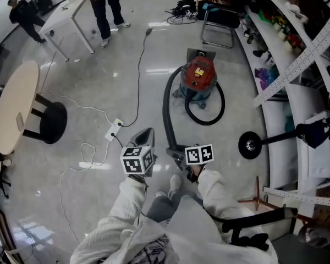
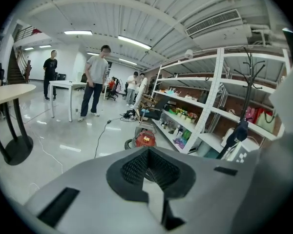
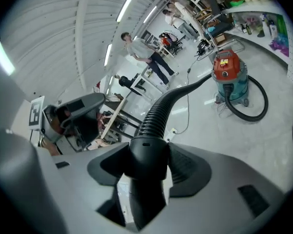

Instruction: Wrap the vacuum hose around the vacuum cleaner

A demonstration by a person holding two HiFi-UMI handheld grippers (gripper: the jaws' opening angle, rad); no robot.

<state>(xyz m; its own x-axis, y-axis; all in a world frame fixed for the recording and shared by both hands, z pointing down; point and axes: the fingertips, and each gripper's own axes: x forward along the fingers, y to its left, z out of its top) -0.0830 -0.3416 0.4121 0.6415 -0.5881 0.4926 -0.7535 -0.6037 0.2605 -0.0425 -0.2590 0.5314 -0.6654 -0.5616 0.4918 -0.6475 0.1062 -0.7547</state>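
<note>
The vacuum cleaner (image 1: 199, 77), red on top and teal below, stands on the glossy floor ahead of me. Its black ribbed hose (image 1: 166, 114) leaves the machine, loops on the floor at its right, and runs back along the left side to my right gripper (image 1: 176, 150). In the right gripper view, the right gripper (image 3: 147, 152) is shut on the hose's smooth black end cuff, and the hose (image 3: 158, 108) curves away toward the vacuum cleaner (image 3: 229, 74). My left gripper (image 1: 146, 133) hangs beside it, shut and empty. The left gripper (image 2: 147, 150) points at the vacuum cleaner (image 2: 145, 139).
A dark power cord (image 1: 138, 76) runs to a white power strip (image 1: 114, 130) left of the hose. A round table (image 1: 14, 111) stands far left, a white table (image 1: 66, 12) and people behind it. Shelves (image 1: 297, 43) line the right, with a black stand base (image 1: 250, 145) and a chair (image 1: 219, 23).
</note>
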